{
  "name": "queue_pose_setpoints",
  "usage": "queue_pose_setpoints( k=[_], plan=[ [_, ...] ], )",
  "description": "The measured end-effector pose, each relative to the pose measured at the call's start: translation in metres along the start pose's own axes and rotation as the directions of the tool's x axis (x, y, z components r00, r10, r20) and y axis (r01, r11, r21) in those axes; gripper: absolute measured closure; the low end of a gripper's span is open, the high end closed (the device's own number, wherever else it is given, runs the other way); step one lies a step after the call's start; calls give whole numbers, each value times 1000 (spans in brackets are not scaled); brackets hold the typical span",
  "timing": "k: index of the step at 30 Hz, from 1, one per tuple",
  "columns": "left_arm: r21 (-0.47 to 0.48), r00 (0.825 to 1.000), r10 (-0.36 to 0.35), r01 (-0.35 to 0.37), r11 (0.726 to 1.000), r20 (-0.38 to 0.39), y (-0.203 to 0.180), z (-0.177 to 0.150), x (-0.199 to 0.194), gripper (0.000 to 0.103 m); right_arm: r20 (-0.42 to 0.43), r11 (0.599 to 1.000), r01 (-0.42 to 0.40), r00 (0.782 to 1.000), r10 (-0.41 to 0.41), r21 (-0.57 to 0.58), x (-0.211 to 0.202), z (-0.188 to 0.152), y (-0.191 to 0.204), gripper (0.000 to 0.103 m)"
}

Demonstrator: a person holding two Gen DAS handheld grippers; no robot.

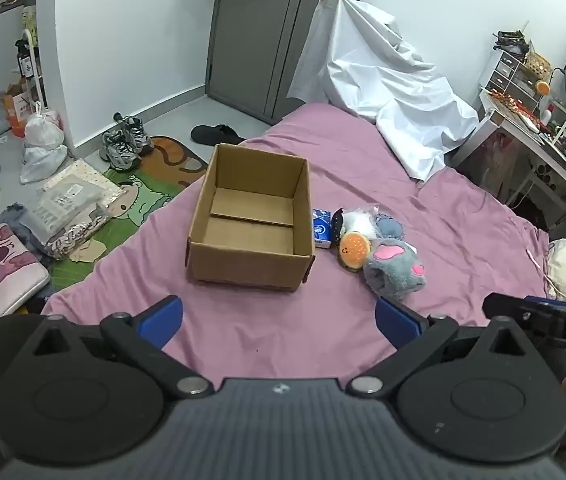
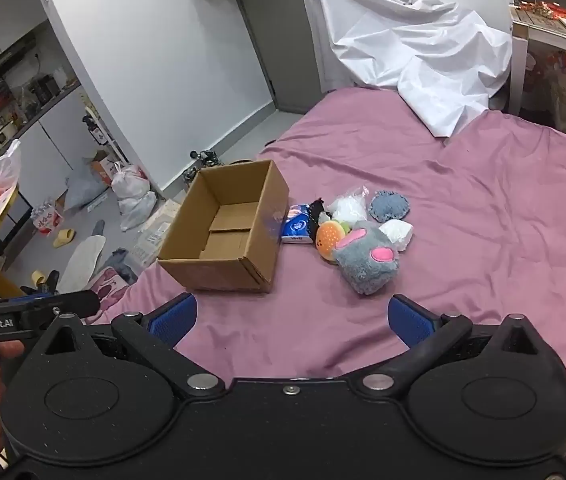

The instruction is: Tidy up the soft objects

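Cardboard box (image 1: pixel 251 220), one; grey plush (image 1: pixel 395 272), one; both grippers' fingers (image 1: pixel 161 320) apart.

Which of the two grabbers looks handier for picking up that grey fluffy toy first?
Probably the right gripper: the grey plush lies nearly straight ahead of its open jaws. From the left gripper, also open, the cardboard box is ahead and the plush sits off to the right.

Bare pink bed (image 1: pixel 275 332) sheet between both hand-held grippers and the open cardboard box (image 1: pixel 251 216). Box mouth unobstructed from above. Soft-toy pile (image 2: pixel 357 236) crowded just beside its right wall. White draped sheet (image 1: pixel 387 80) blocking the far end.
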State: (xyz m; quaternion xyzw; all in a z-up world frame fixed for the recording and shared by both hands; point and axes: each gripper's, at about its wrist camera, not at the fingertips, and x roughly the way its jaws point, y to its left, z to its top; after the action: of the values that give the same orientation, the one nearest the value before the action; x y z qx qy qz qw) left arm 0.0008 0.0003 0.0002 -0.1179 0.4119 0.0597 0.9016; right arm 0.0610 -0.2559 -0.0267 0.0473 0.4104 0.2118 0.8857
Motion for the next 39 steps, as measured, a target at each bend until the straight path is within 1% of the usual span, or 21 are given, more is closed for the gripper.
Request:
queue_pose_setpoints(
  k=[2,3,4,8,9,12,24,39],
  plan=[
    [-4,1000,6,-6,1000,3,0,2,0,1,-1,1000,0,1000,0,-4,0,-2,0,0],
    [-6,1000,10,-10,1000,5,0,3,0,1,-2,1000,1,1000,-1,-13,-5,4,3,0],
    [-10,1000,-7,7,1000,18,5,0,-5,1,-1,1000,0,1000,0,-14,-6,4,4,0],
    [0,1000,-10,10,1000,16,6,3,-8,1,3,1000,-7,1000,7,-24,-11,4,6,0],
    [-5,1000,-7,7,1000,21,0,-4,-6,1,1,1000,-8,1000,8,-24,-12,4,6,0],
    [-1,1000,-4,4,1000,25,-4,-5,-9,1,5,1000,-5,1000,5,-31,-11,0,7,0],
    [4,999,9,-9,1000,34,-2,-7,-16,1,16,999,-12,1000,13,-45,-14,0,8,0],
    [-1,999,4,-4,1000,34,-4,-9,-15,1,26,1000,-2,1000,2,-31,-14,-1,7,0]
  ],
)
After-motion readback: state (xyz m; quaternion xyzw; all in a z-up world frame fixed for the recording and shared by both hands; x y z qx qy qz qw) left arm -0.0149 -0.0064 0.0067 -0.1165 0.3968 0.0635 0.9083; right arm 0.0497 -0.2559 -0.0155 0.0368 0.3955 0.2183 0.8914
